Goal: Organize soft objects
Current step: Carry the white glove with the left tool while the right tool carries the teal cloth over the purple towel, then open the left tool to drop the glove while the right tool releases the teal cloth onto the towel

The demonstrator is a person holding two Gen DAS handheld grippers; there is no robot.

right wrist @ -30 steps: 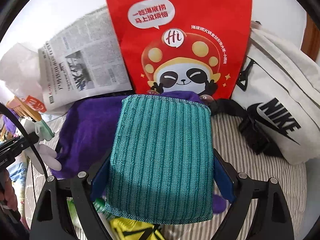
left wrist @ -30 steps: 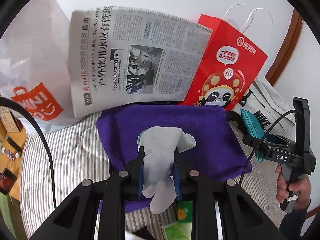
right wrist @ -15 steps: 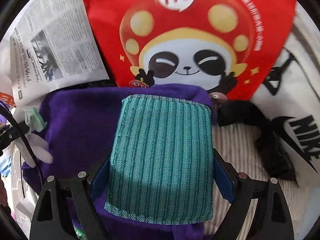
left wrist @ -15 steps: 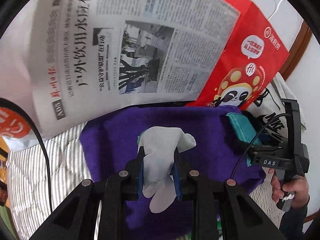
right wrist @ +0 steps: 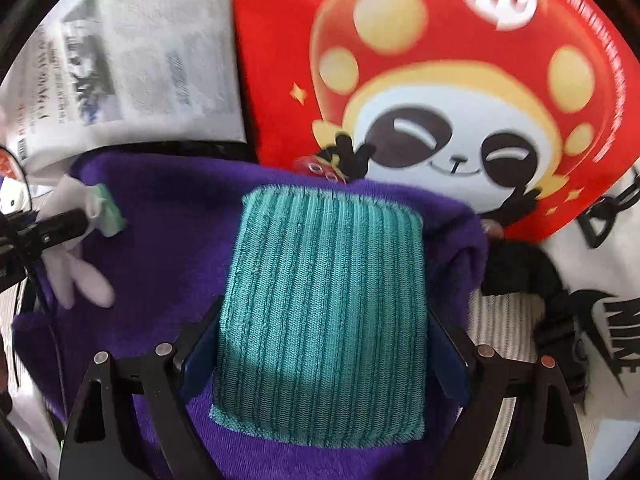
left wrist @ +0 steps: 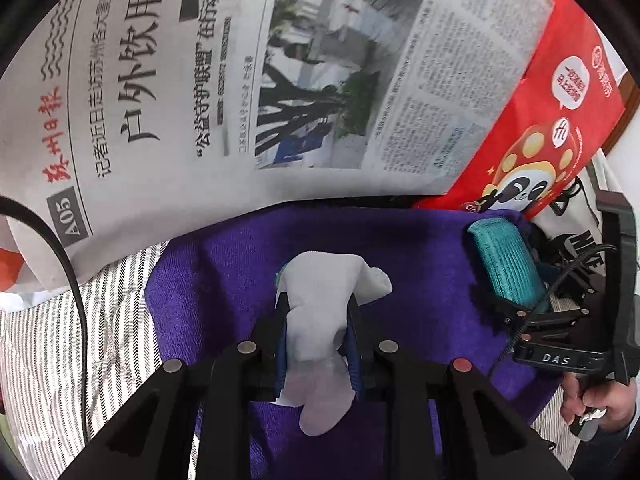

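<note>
My left gripper [left wrist: 318,312] is shut on a pale grey glove [left wrist: 320,308] and holds it over a purple towel [left wrist: 420,272] that lies on the striped bed. My right gripper [right wrist: 324,340] is shut on a folded teal knitted cloth [right wrist: 324,312], held over the right part of the same purple towel [right wrist: 168,232]. In the left wrist view the teal cloth [left wrist: 506,264] and right gripper [left wrist: 516,300] show at the right. In the right wrist view the glove [right wrist: 76,276] and left gripper [right wrist: 80,216] show at the left.
A newspaper [left wrist: 240,80] and a red panda paper bag [left wrist: 540,132] stand upright just behind the towel. A white Nike bag [right wrist: 600,280] with black straps lies to the right. Striped bedding [left wrist: 60,340] shows at the left.
Both grippers have moved forward toward the newspaper and red bag, which now loom larger. Both now sit over the purple towel. The grips on glove and teal cloth are unchanged.
</note>
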